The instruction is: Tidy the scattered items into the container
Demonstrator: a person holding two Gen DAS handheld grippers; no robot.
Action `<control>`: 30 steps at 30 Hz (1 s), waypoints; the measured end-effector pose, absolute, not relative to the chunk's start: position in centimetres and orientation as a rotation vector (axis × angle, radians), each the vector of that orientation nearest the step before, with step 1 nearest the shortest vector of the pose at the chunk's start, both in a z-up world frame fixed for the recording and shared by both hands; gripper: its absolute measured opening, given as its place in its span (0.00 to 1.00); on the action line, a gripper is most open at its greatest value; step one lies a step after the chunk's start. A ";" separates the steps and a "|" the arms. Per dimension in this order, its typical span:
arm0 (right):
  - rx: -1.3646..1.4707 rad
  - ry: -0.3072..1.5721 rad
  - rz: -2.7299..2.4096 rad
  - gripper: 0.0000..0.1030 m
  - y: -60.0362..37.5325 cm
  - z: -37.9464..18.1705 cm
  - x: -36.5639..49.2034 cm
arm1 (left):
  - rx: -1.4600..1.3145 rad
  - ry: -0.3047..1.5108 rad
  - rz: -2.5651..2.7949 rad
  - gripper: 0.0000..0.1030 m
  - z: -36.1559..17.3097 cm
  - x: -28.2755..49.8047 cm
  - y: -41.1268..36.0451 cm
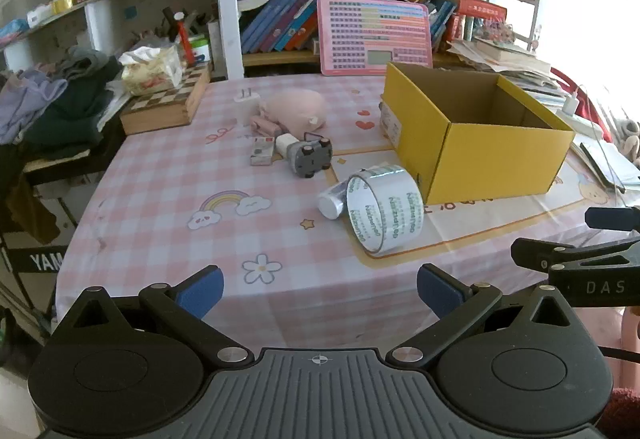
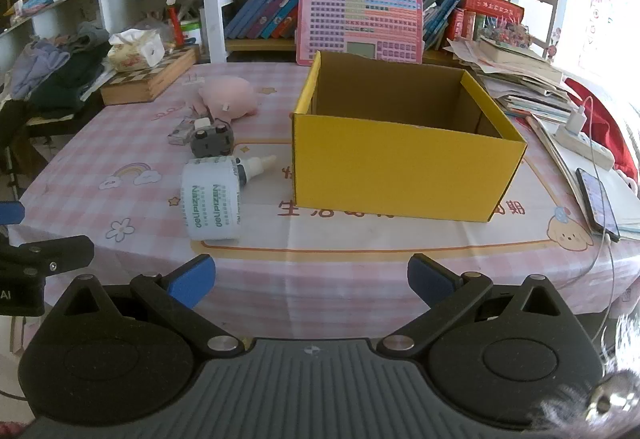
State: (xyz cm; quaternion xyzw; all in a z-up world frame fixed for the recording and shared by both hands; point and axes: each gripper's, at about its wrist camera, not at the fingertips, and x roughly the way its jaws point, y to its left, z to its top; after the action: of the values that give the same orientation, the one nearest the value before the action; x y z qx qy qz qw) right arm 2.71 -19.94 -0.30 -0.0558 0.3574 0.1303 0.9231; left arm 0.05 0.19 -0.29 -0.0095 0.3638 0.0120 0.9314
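Two grippers noted. Left wrist view: left gripper (image 1: 318, 293) spread wide, holding nothing; tape roll (image 1: 384, 209) lies against yellow box (image 1: 496, 159). Right wrist view: right gripper (image 2: 312, 281) likewise released; toy car (image 2: 212, 141) sits behind tape.

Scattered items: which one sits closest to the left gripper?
The tape roll, lying against the glue bottle beside the yellow box. The grey toy car and pink plush lie farther back.

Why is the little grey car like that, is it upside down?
Yes, upside down. The grey car lies with its dark wheels pointing up, roof on the tablecloth.
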 end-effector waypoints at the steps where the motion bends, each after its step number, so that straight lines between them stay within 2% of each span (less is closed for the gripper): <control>1: -0.114 0.734 0.267 1.00 -19.9 -0.3 2.7 | -0.020 0.744 0.024 1.00 -0.3 0.0 0.3; 30: -0.123 0.745 0.301 1.00 -19.1 -0.2 2.9 | -0.034 0.738 0.007 1.00 0.0 0.0 1.0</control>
State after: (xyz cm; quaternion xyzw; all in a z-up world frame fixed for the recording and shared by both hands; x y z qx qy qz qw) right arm 2.89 -19.09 -0.23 -0.0599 0.3625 0.1466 0.9185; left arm -0.03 1.01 -0.02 -0.0165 0.3606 0.0035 0.9326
